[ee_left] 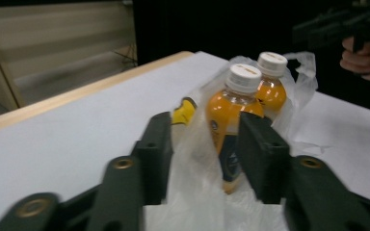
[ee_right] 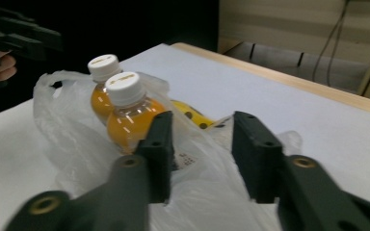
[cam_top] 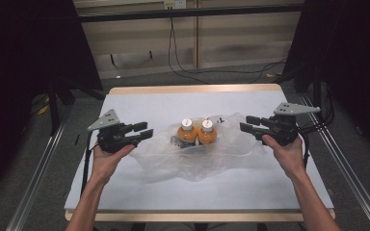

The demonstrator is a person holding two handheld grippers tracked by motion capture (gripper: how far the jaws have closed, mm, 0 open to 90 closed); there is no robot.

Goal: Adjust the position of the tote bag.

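Two orange drink bottles with white caps (cam_top: 186, 132) (cam_top: 206, 132) stand side by side in a crumpled clear plastic bag (cam_top: 202, 163) at the middle of the table. A yellow packet (ee_right: 190, 113) lies in the bag beside them. My left gripper (cam_top: 147, 131) hovers just left of the bag, pointing at the bottles, with its jaws apart and nothing pressed between them. My right gripper (cam_top: 244, 123) hovers at the bag's right edge, also open and aimed at the bottles. In the left gripper view the near bottle (ee_left: 226, 106) stands beyond the gap between the jaws (ee_left: 205, 117).
A white sheet (cam_top: 173, 103) covers the wooden-edged table. Metal rails (cam_top: 38, 168) run along both sides on the floor. Cables (cam_top: 188, 72) trail over the floor behind the table, and dark curtains hang left and right.
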